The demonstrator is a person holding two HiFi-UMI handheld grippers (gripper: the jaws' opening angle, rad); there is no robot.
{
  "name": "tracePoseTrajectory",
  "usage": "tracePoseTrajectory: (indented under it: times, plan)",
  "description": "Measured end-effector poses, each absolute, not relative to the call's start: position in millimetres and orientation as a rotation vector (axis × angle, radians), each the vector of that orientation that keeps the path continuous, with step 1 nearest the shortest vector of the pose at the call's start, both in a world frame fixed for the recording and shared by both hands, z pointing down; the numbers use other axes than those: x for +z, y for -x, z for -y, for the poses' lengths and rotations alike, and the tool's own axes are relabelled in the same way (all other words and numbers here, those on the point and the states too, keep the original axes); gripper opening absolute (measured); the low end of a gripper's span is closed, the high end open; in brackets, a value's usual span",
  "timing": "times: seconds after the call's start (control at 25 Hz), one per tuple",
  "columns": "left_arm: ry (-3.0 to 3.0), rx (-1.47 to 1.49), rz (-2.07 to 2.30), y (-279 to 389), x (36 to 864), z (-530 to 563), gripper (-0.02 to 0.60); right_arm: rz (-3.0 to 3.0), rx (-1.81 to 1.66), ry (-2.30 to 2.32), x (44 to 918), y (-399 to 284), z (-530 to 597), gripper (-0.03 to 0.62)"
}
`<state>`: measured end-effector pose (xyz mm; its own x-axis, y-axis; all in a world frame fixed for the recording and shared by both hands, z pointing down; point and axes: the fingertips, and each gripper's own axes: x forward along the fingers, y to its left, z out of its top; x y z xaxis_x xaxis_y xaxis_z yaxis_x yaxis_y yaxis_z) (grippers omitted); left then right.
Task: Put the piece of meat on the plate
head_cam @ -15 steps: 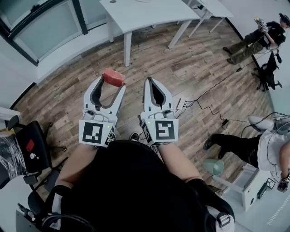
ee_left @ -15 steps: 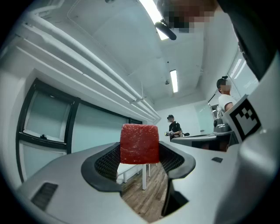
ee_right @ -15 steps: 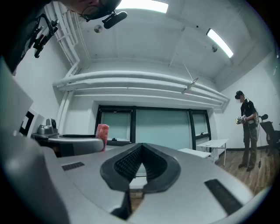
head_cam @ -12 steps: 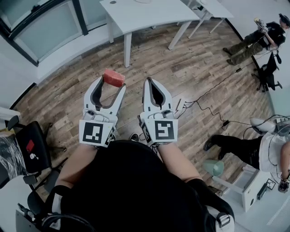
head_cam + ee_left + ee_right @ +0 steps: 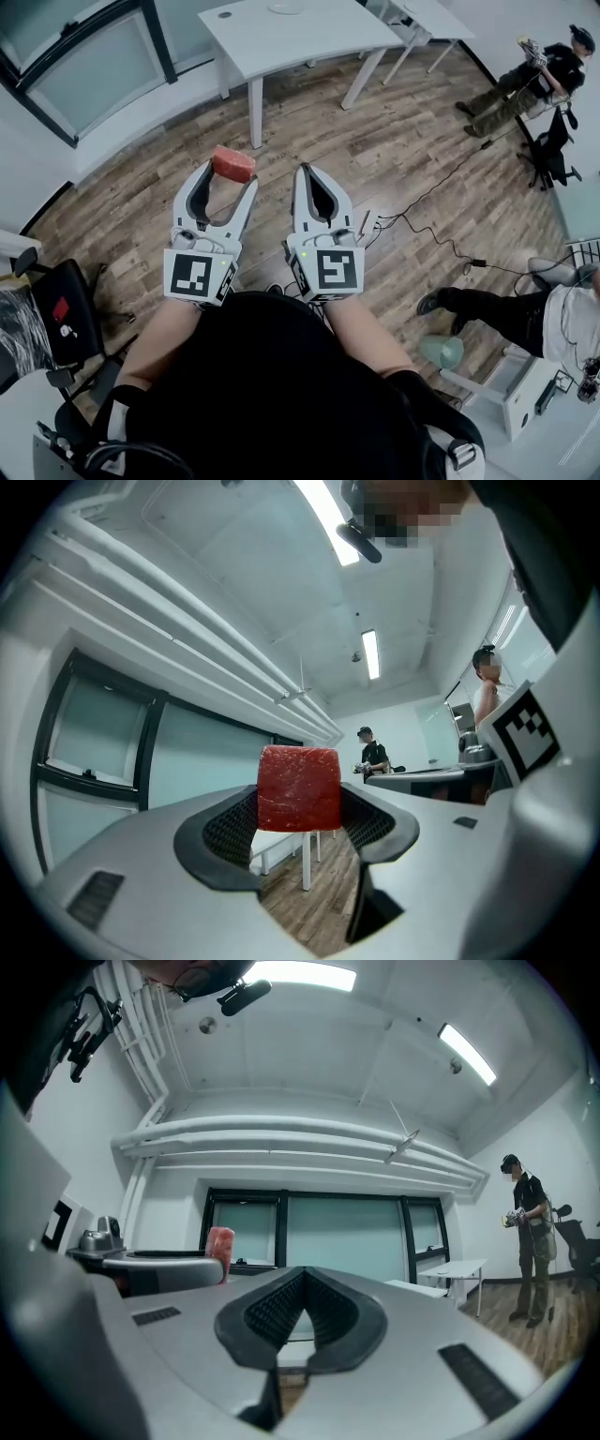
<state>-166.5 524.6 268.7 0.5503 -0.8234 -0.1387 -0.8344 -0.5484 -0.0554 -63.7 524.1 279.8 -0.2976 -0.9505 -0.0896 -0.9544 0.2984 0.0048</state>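
Observation:
A red block of meat (image 5: 232, 163) sits clamped between the tips of my left gripper (image 5: 231, 172), held out in front of the person's body above the wooden floor. In the left gripper view the meat (image 5: 299, 787) fills the gap between the two black pads. My right gripper (image 5: 315, 176) is beside it, jaws together with nothing between them. From the right gripper view (image 5: 302, 1312) the meat (image 5: 221, 1244) shows small at the left. A white plate (image 5: 286, 7) lies on the white table (image 5: 309, 37) far ahead.
A second white table (image 5: 439, 17) stands at the back right. A black chair (image 5: 56, 305) is at the left. Cables (image 5: 427, 202) trail over the floor at the right. People stand and sit at the right side (image 5: 534, 75). Glass doors (image 5: 84, 56) line the back left.
The view has shifted slightly, so the table and plate show a little lower. Both grippers keep their pose and the meat stays in the left one.

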Motion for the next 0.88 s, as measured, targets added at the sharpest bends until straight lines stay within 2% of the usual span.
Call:
tracePoseTrajectory:
  times: [0.44, 0.88]
  plan:
    - [2.652, 0.130, -1.455, 144, 275, -522, 0.273, -2.479, 0.024, 1.788, 290, 38, -517, 0.003]
    - [2.704, 0.107, -1.439, 139, 292, -454, 0.273, -2.474, -0.017, 1.843, 310, 28, -455, 0.003]
